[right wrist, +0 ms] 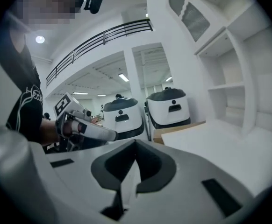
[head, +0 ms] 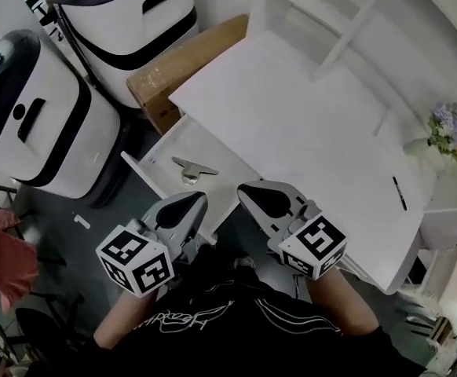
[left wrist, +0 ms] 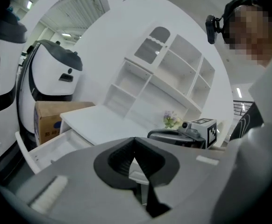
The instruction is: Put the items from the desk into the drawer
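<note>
Thin black pen on the white table: probably light, stiff and slick, though small in view; calls for a mid-barrel pinch. Left gripper and right gripper jaws clenched, empty.

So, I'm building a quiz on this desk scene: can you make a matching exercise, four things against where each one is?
Things:
1. pen
2. metal item
3. flowers
4. box

Places:
A. in the open drawer
B. beside the desk, in front of a white machine
C. flat on the desktop
D. upright on the desk, next to the shelves

Pairs: 1-C, 2-A, 3-D, 4-B.
</note>
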Demonstrator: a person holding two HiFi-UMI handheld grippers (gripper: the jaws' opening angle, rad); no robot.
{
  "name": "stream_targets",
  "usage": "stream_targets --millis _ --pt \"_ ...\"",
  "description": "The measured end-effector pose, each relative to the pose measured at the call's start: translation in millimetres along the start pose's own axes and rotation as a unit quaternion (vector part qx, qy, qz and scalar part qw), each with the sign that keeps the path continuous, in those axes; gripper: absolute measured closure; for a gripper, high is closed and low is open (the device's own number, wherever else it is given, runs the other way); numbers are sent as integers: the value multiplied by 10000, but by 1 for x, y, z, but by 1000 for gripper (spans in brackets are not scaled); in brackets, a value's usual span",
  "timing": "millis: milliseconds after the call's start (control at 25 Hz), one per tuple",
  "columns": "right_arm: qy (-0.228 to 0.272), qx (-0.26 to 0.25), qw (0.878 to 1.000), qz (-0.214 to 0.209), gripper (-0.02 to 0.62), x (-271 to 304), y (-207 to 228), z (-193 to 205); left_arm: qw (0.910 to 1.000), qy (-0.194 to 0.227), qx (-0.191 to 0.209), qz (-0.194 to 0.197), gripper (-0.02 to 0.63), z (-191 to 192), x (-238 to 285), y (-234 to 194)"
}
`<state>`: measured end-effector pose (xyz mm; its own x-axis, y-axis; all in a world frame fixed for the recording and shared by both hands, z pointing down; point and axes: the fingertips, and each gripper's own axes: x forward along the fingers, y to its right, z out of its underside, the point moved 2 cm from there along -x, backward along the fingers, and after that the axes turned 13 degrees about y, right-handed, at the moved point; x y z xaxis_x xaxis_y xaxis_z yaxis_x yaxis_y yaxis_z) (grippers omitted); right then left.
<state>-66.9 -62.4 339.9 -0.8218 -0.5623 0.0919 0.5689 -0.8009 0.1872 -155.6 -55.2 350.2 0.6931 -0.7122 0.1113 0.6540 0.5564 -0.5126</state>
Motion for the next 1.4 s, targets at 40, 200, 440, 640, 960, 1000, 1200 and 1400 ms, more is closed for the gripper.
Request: stream_targets --millis 40,200,440,640,960,1000,1200,1400 --pt "88 56 9999 119 586 -12 3 -3 9999 -38 105 124 597 -2 7 11" --pt "326 260 9973 597 586 -67 19 -10 9981 -188 314 501 597 0 36 53" --pt "466 259 9860 1578 586 -162 74 -10 9929 -476 456 992 597 21 85 116" --pt "443 247 9730 2251 584 -238 116 -1 9877 -636 490 1341 597 48 127 164" --pt "209 224 9489 3142 584 -358 171 33 9782 -846 597 1801 597 91 183 233" --pt "146 208 9456 3244 584 -370 177 39 9771 -867 605 1847 597 97 189 239" --pt "-187 102 9369 3489 487 -418 198 64 9707 -1050 644 2064 597 124 209 263" --pt "-743 -168 9273 3665 439 -464 230 87 9687 -1229 652 2057 597 144 224 280"
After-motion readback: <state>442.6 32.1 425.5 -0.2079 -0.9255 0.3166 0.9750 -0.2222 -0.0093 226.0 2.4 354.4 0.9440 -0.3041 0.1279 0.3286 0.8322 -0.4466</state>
